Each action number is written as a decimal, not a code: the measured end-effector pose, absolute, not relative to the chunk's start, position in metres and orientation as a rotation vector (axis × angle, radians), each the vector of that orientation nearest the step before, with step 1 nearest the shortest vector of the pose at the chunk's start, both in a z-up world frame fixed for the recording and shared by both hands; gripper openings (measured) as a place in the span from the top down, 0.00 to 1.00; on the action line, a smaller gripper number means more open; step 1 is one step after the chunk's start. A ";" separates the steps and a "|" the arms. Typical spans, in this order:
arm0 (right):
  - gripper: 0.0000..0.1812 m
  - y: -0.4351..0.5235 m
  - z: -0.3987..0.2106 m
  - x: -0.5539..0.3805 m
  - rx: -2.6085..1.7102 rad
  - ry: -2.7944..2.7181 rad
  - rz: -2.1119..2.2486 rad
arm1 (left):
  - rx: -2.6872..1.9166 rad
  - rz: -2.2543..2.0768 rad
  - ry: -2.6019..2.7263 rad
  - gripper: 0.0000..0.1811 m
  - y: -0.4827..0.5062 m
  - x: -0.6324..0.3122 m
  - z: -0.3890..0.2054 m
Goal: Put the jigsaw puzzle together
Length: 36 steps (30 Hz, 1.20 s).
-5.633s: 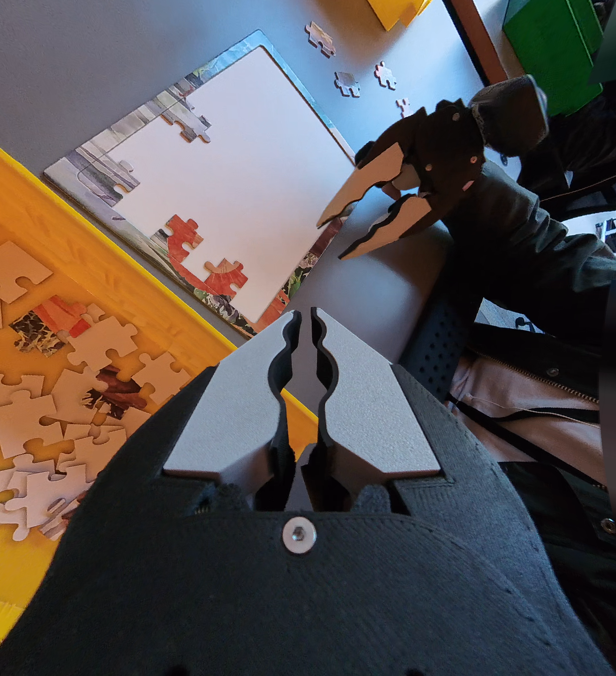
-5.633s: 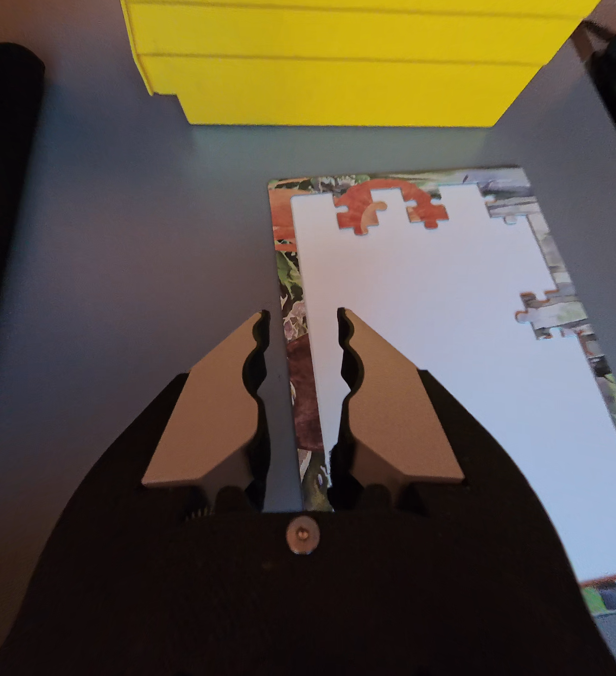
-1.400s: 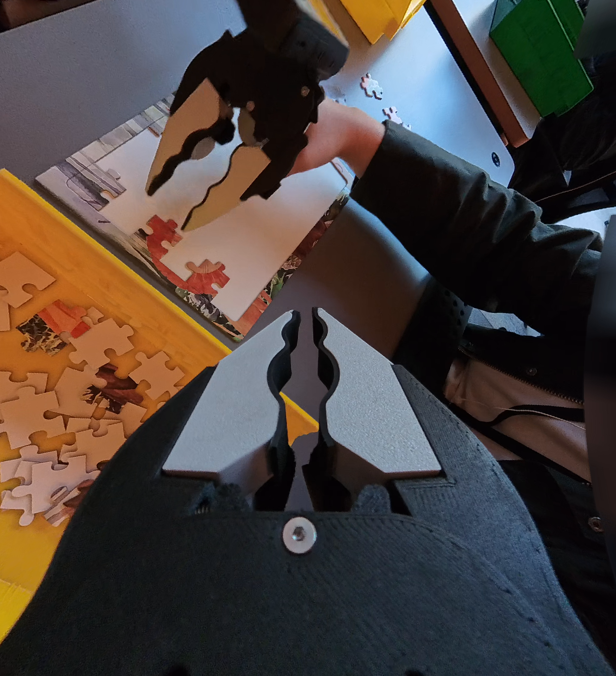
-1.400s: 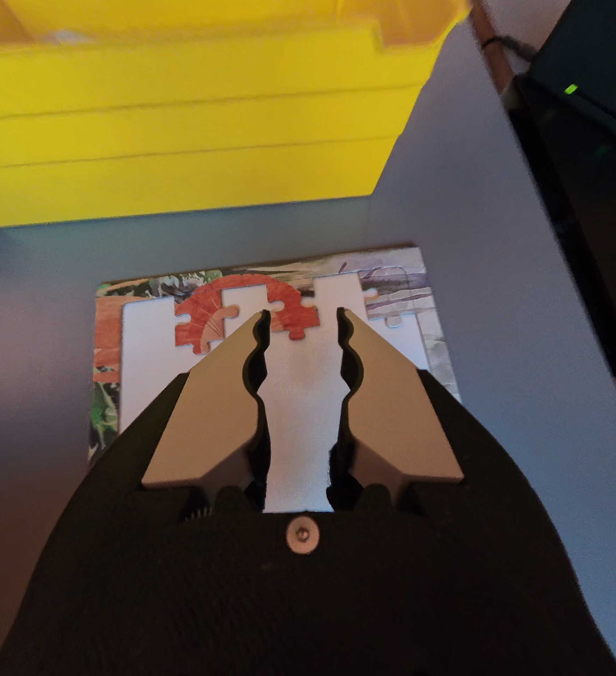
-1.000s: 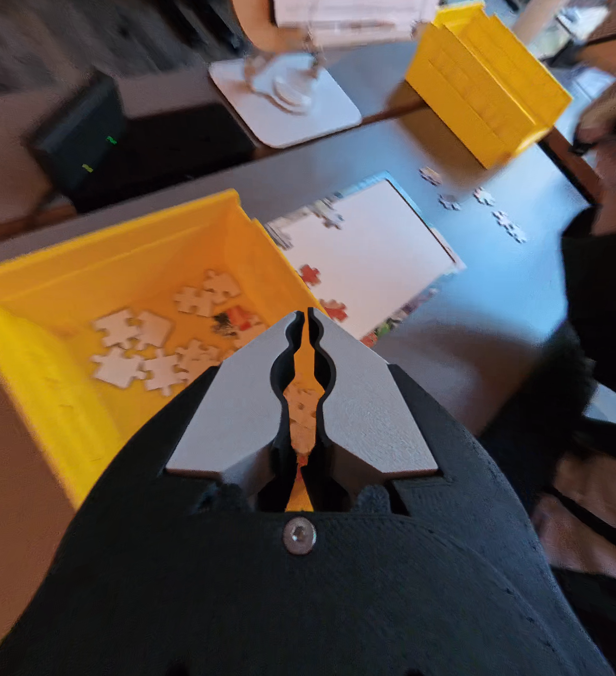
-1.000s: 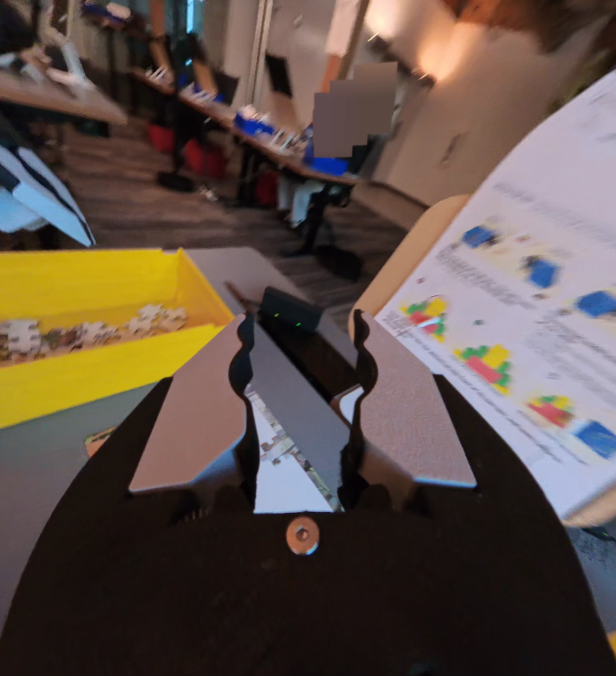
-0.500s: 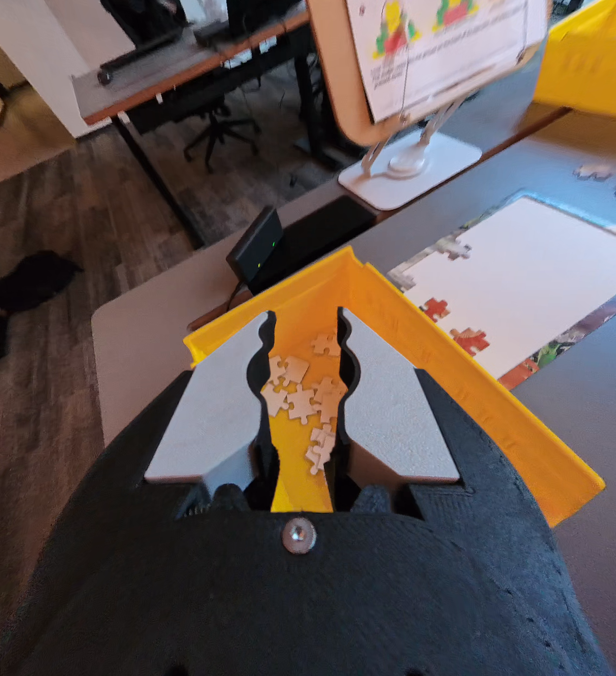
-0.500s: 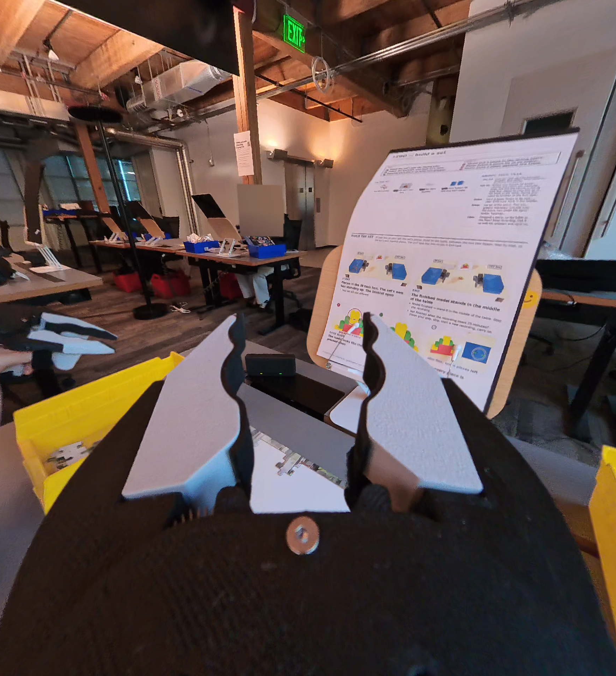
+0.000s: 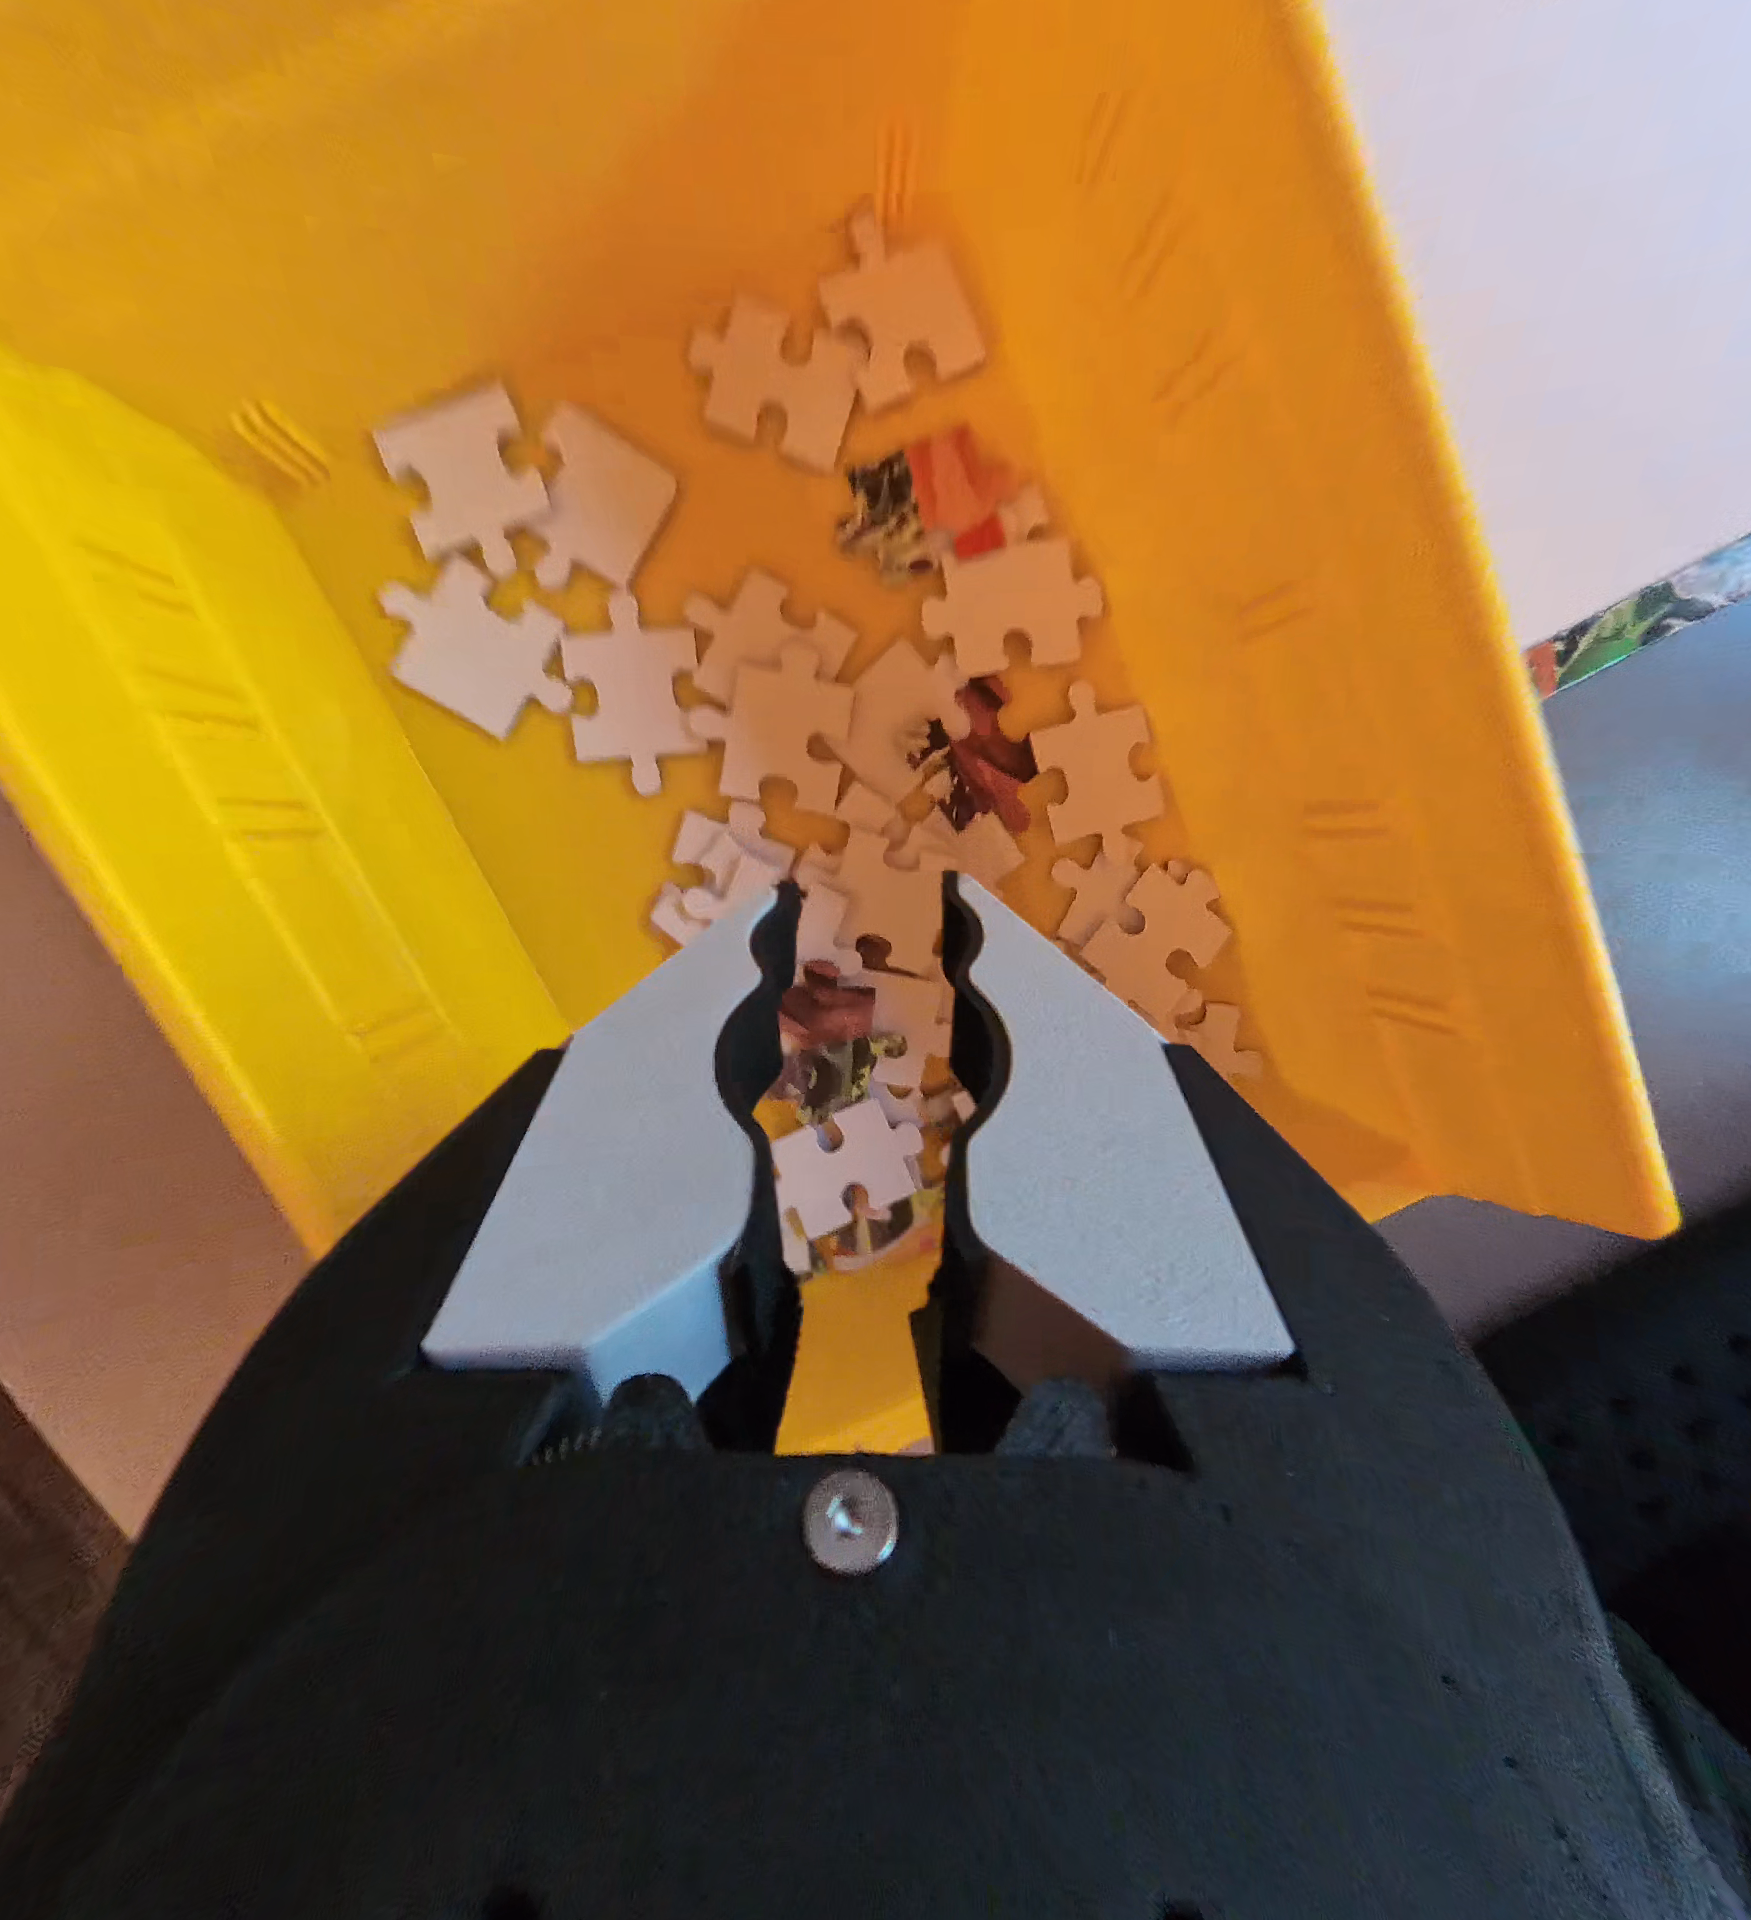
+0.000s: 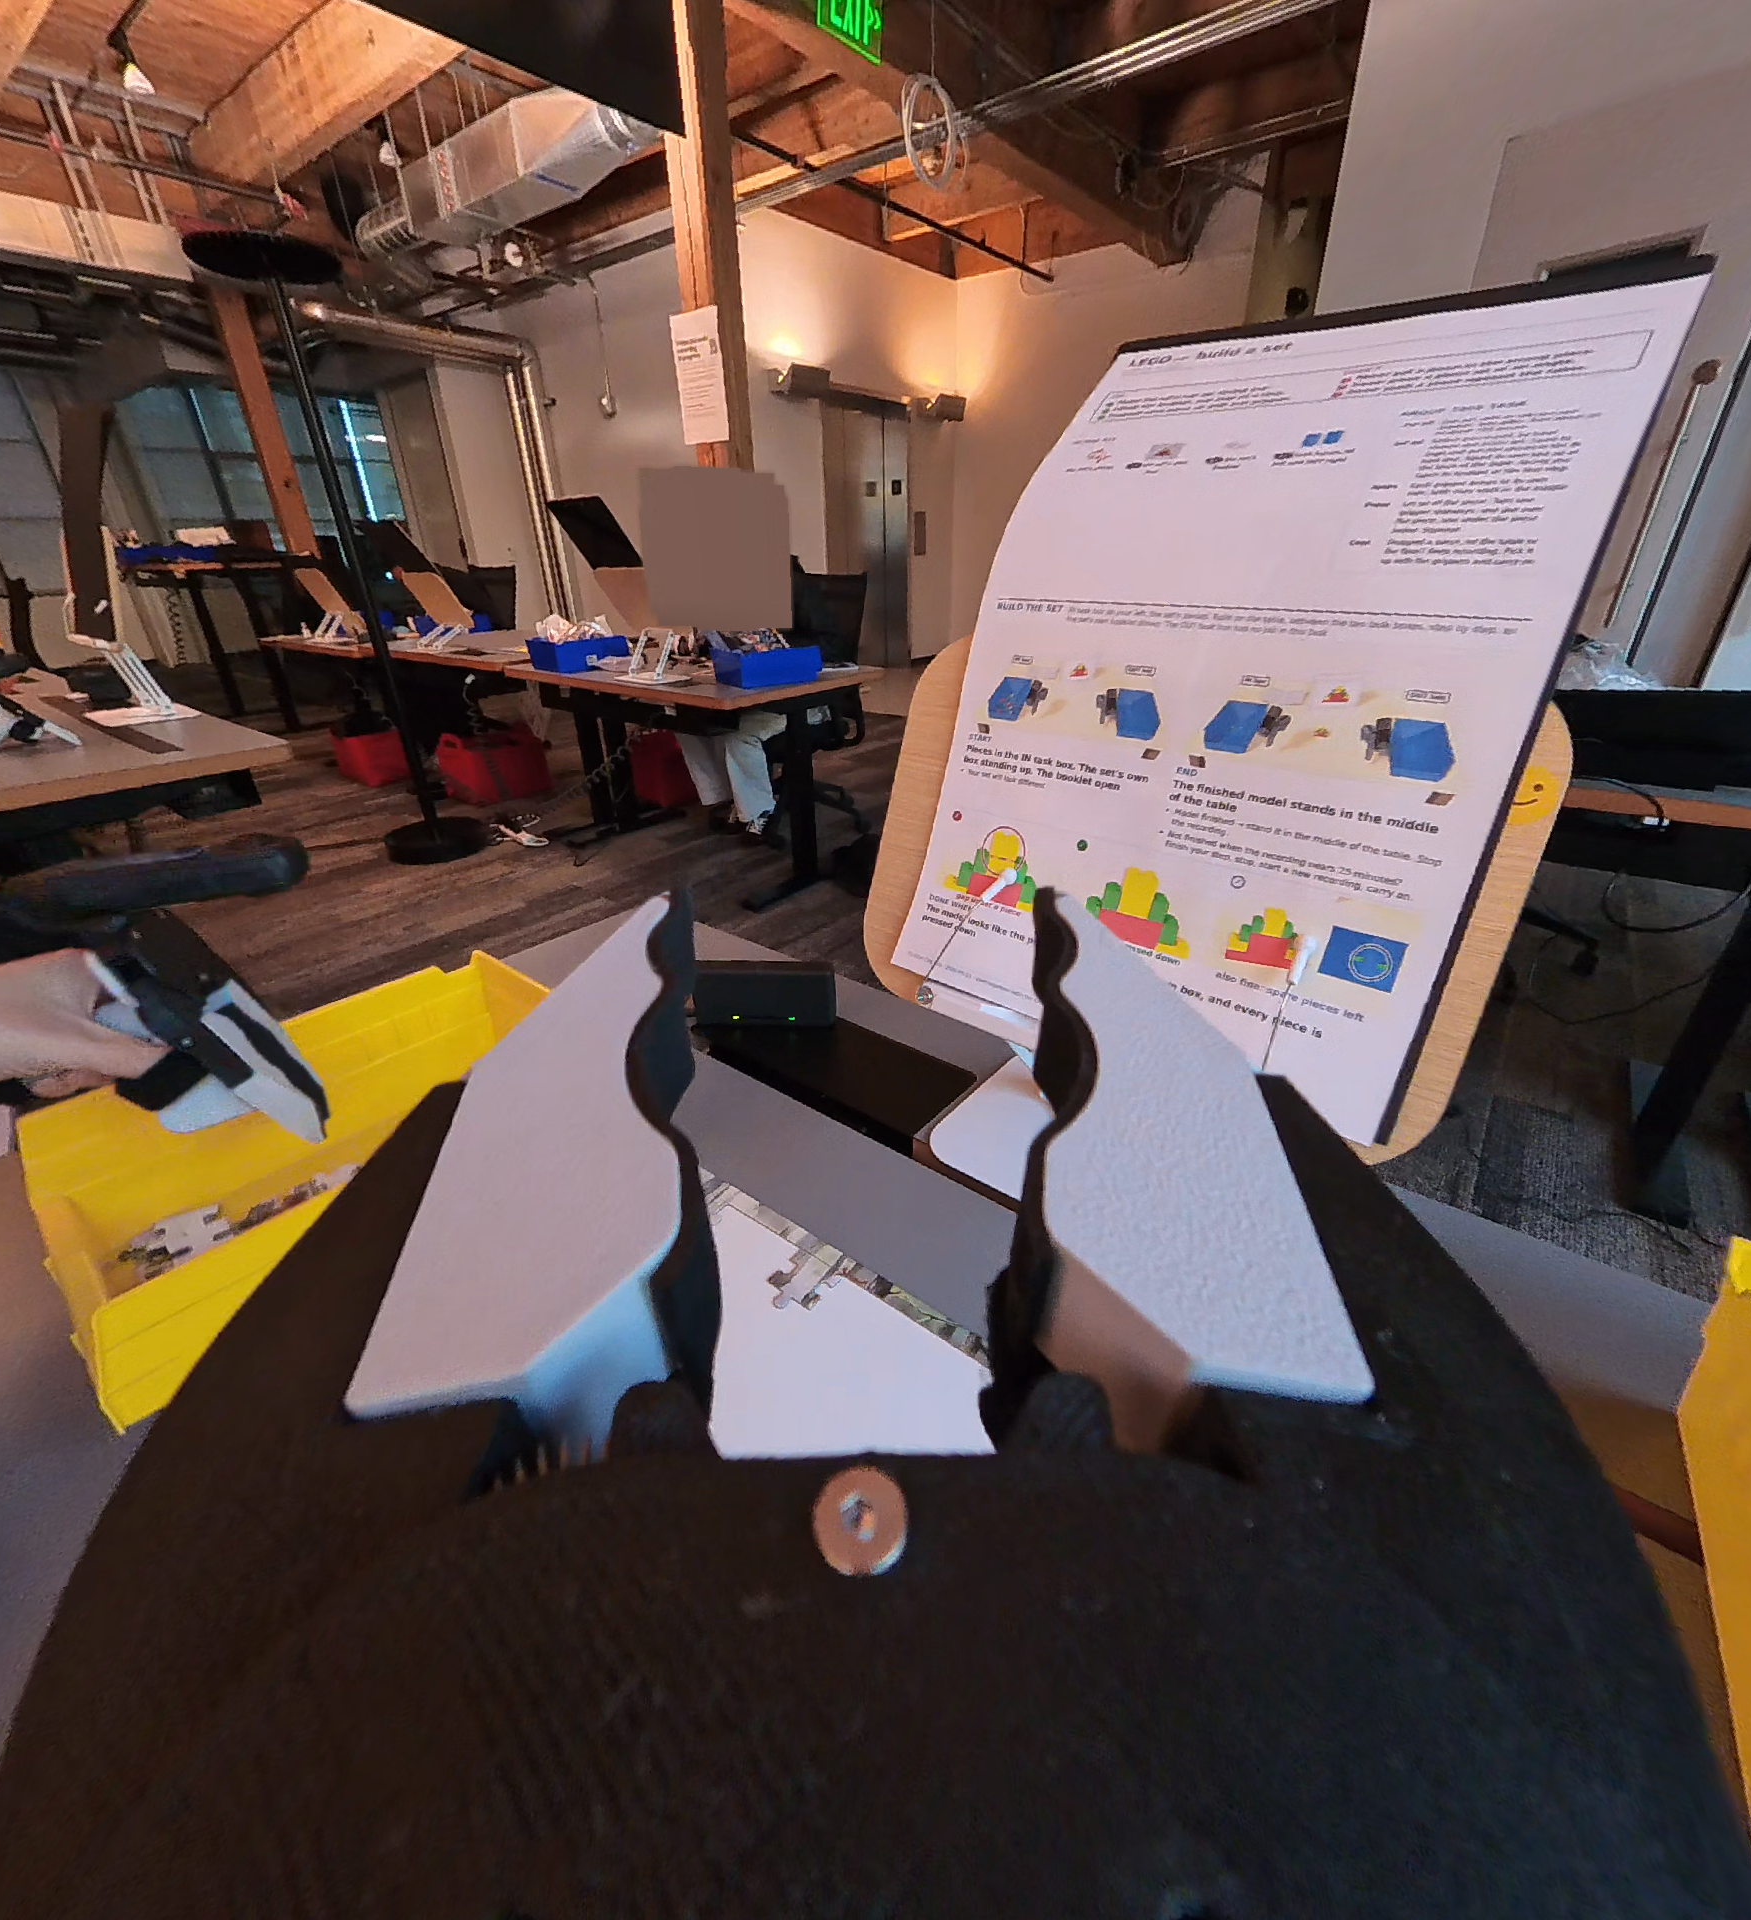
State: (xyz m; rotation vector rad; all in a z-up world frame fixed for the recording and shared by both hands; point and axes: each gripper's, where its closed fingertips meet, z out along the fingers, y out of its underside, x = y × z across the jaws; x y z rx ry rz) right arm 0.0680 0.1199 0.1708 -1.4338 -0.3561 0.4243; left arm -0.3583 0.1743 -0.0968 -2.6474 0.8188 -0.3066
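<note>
The right gripper [image 10: 860, 914] is open and raised above the puzzle board [image 10: 840, 1371]. At far left, the left gripper [image 10: 268, 1091] points into the yellow bin [image 10: 175, 1340] with puzzle pieces [image 10: 196, 1231]. An instruction sheet [image 10: 1297, 665] stands behind.

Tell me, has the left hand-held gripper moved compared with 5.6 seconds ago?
Yes. The left hand-held gripper has swung from the puzzle board over the yellow bin, above the loose pieces.

The setting is an open-plan workshop or lab in a converted industrial building. Indicators: exposed timber ceiling beams [image 10: 258, 73], metal ventilation ducting [image 10: 507, 171], a wooden support post [image 10: 710, 229], rows of height-adjustable work desks [image 10: 642, 675] carrying blue parts bins [image 10: 767, 665], and an instruction sheet [image 10: 1297, 707] mounted on a tabletop stand.
</note>
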 end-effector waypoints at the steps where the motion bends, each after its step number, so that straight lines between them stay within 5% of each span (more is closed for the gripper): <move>1: 0.64 0.120 0.169 0.067 -1.441 -0.365 0.417 | -2.710 -0.330 0.790 0.86 0.170 -0.359 -0.104; 6: 0.63 0.124 0.163 0.064 -1.469 -0.386 0.399 | -2.963 -0.578 0.649 0.86 0.139 -0.348 -0.124; 36: 0.63 0.132 0.152 0.060 -1.512 -0.402 0.401 | -3.292 -0.551 0.558 0.82 0.100 -0.357 -0.152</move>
